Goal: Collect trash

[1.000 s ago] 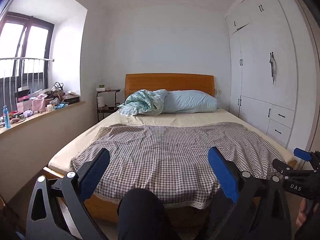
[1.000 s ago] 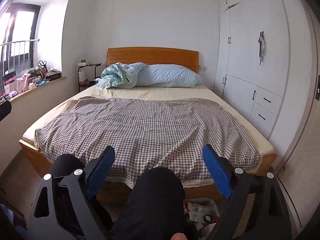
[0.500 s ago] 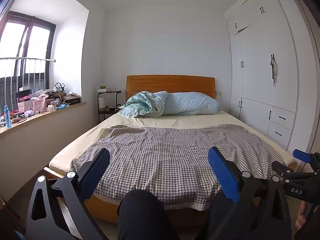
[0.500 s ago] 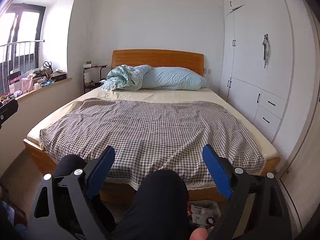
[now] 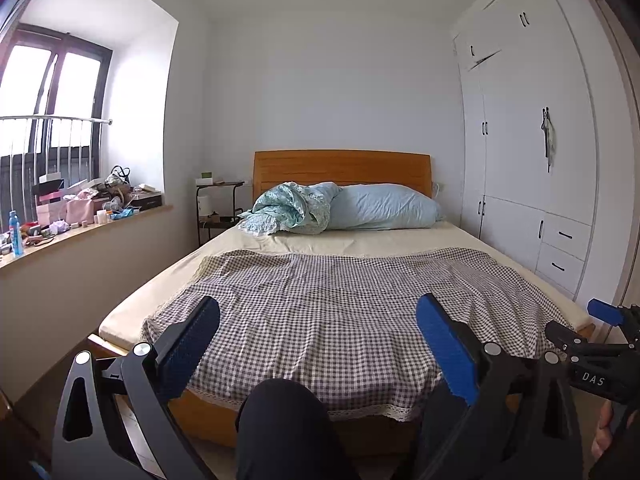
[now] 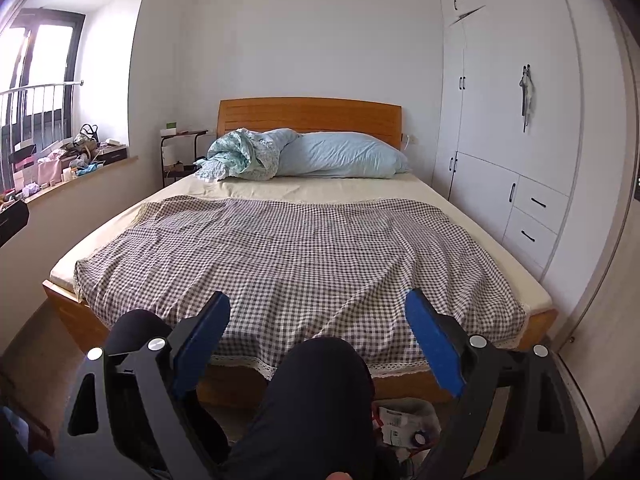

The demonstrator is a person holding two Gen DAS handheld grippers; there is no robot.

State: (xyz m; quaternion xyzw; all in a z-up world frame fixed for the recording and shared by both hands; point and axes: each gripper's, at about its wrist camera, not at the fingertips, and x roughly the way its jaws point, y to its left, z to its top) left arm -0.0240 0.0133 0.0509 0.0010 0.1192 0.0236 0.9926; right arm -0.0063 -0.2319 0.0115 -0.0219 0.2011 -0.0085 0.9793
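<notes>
Both cameras tilt upward since a second ago. In the left wrist view the bed [image 5: 332, 304] and its headboard [image 5: 342, 168] sit slightly lower in frame. In the right wrist view the shift is larger: the pillow [image 6: 340, 156] sits lower, and the trash [image 6: 400, 420] on the floor beneath the person's knee [image 6: 320, 384] slides toward the bottom edge.

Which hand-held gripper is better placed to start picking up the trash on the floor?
Probably the right hand-held gripper: open, with the trash just below it. The left hand-held gripper, also open, shows none.
</notes>
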